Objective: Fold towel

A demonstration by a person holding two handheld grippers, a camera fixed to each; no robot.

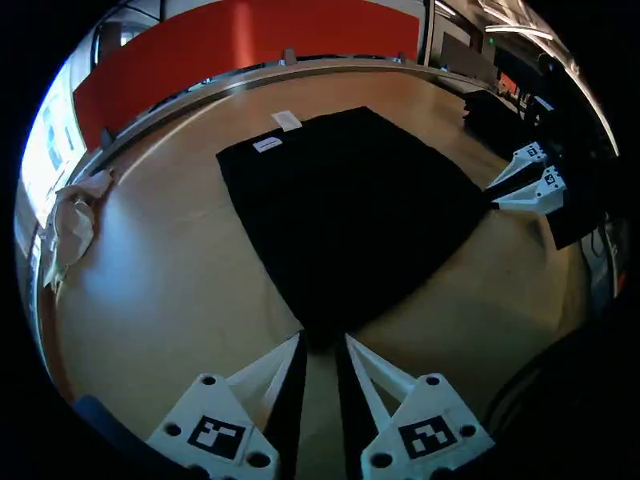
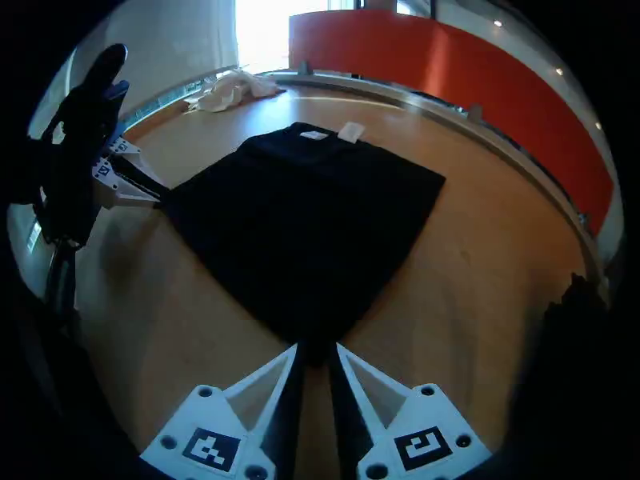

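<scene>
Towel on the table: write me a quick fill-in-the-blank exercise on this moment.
The towel is ___ in colour. It lies ___ on the wooden table. The left gripper and the right gripper each pinch one ___ of it. The crumpled cloth near the table's edge is ___.
Missing words: black; flat; corner; white.

One black towel [image 1: 352,224] on one wooden table [image 1: 160,288]. Two white tags at the towel's far edge: one label [image 1: 267,144] on the towel, one paper slip [image 1: 286,120] just beyond it. Two grippers, the left gripper [image 1: 324,342] and the right gripper [image 2: 316,348], each with two white fingers and one square marker [image 1: 216,436] per finger. One heap of white cloth [image 1: 72,228] at the table's left edge. One orange panel [image 1: 240,40] beyond the far edge.
</scene>
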